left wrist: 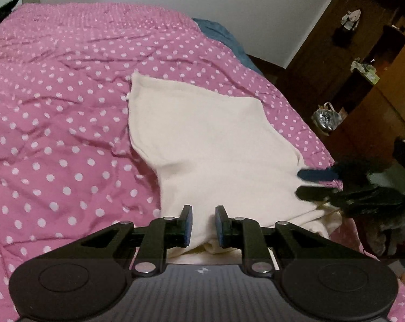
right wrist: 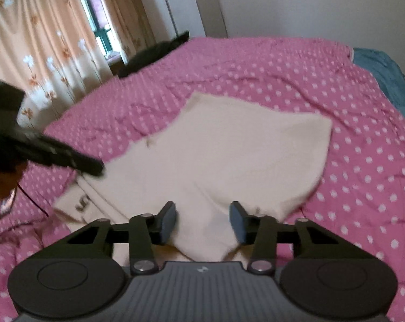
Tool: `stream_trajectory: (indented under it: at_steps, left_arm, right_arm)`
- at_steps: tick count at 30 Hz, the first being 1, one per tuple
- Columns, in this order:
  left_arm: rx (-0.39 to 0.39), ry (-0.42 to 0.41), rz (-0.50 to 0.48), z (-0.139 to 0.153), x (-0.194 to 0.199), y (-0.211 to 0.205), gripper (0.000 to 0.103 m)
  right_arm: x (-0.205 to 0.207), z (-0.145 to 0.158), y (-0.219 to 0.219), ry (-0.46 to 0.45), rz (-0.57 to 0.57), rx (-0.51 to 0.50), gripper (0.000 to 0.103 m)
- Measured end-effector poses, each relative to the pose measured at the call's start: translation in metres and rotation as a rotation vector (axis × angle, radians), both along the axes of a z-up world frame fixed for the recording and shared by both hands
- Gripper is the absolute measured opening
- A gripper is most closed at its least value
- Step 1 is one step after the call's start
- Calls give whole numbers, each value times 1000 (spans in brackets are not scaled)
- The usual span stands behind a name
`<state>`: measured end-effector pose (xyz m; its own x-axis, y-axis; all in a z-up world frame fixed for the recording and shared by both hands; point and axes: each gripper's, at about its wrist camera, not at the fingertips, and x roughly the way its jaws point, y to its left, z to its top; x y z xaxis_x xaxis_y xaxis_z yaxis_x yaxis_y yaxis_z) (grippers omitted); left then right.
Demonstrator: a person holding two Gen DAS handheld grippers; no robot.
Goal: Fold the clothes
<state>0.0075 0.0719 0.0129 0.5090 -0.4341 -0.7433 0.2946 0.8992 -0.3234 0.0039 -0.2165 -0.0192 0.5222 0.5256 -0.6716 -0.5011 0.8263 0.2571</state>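
A cream-white garment (left wrist: 202, 145) lies partly folded on the pink polka-dot bed cover (left wrist: 54, 120); it also shows in the right wrist view (right wrist: 229, 155). My left gripper (left wrist: 203, 226) is open, its jaws a small gap apart over the garment's near edge with cloth between them. My right gripper (right wrist: 202, 221) is open wider, also straddling the near edge of the garment. The right gripper shows at the garment's right side in the left wrist view (left wrist: 302, 185). The left gripper shows at the left in the right wrist view (right wrist: 95, 167).
A blue blanket (right wrist: 385, 77) lies at the bed's far right corner. Wooden shelves (left wrist: 363, 80) with small items stand right of the bed. Curtains and a window (right wrist: 54, 40) are on the left. A dark object (right wrist: 154, 53) lies at the bed's far left edge.
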Motion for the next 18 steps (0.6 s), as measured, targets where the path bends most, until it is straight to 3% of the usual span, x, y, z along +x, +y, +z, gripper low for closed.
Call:
stream_trajectory:
  at_steps: [7, 10, 15, 18]
  left_arm:
    - [98, -123, -107, 18, -22, -10, 42]
    - [182, -174, -177, 18, -40, -16, 53]
    - [342, -273, -297, 15, -69, -25, 54]
    - [414, -326, -357, 10, -79, -30, 55]
  right_arm:
    - [-16, 16, -1, -71, 27, 8, 44]
    - [-16, 5, 5, -35, 53, -49, 45]
    - [-28, 17, 0, -74, 61, -59, 58]
    - [-37, 24, 0, -92, 88, -95, 59]
